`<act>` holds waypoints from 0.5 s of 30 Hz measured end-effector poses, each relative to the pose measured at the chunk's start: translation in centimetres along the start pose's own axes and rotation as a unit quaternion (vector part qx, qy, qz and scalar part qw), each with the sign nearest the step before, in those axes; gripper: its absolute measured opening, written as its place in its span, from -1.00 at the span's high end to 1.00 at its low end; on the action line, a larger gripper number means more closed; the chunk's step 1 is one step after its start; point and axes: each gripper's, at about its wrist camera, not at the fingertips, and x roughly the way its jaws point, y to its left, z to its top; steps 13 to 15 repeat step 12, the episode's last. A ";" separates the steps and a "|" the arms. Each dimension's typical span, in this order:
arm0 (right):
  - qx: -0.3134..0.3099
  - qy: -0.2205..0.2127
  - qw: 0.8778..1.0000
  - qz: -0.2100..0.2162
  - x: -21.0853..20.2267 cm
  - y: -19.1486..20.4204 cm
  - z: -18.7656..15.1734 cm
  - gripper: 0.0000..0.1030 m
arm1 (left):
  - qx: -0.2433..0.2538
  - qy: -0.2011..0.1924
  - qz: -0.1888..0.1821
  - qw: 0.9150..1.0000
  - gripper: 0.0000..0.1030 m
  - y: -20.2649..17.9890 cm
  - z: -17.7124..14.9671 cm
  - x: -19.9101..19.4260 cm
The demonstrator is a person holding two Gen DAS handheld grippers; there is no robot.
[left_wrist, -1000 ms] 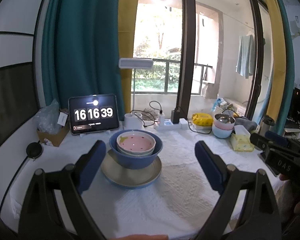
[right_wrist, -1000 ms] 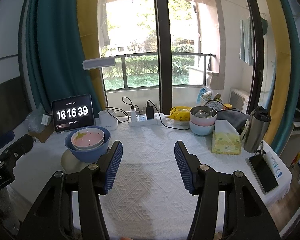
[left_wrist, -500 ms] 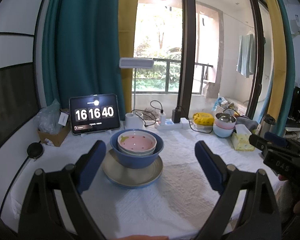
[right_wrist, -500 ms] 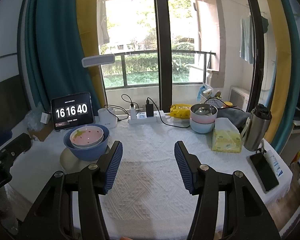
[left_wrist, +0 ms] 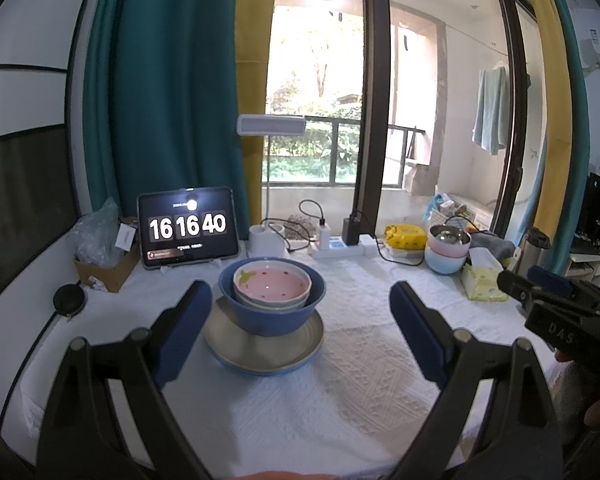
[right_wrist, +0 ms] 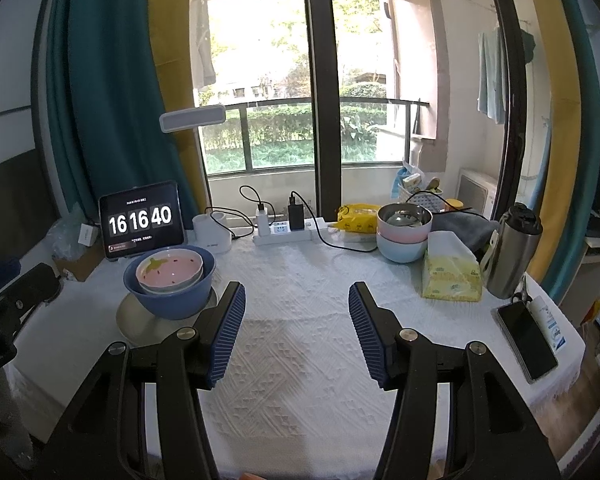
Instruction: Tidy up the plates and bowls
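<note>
A pink bowl with dark dots [left_wrist: 271,283] [right_wrist: 169,270] nests in a blue bowl [left_wrist: 274,312] [right_wrist: 172,300], which stands on a grey plate [left_wrist: 260,350] [right_wrist: 134,322] on the white cloth. My left gripper [left_wrist: 300,320] is open, hovering short of this stack with nothing between its fingers. My right gripper [right_wrist: 297,328] is open over bare cloth to the right of the stack. A second stack of a metal bowl, a pink bowl and a pale blue bowl [left_wrist: 447,250] [right_wrist: 403,232] stands at the back right.
A tablet clock [left_wrist: 187,231] [right_wrist: 142,219], a lamp base [left_wrist: 266,240], a power strip with cables [right_wrist: 288,232], a yellow packet [right_wrist: 358,216], a tissue pack [right_wrist: 452,274], a steel flask [right_wrist: 514,250] and a phone [right_wrist: 526,338] ring the table.
Both grippers and the dishes keep their places; only the clock on the tablet has ticked on.
</note>
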 end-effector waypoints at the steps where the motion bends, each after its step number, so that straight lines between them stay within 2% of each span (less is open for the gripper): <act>1: 0.000 0.000 1.000 0.000 0.0 0.0 0.0 -0.11 | 0.000 0.000 0.000 1.000 -0.78 0.0 0.0 0.0; 15: -0.002 0.012 1.000 -0.002 0.6 -0.3 -0.2 -0.11 | 0.011 0.009 -0.008 1.000 -0.78 -0.4 -0.2 0.3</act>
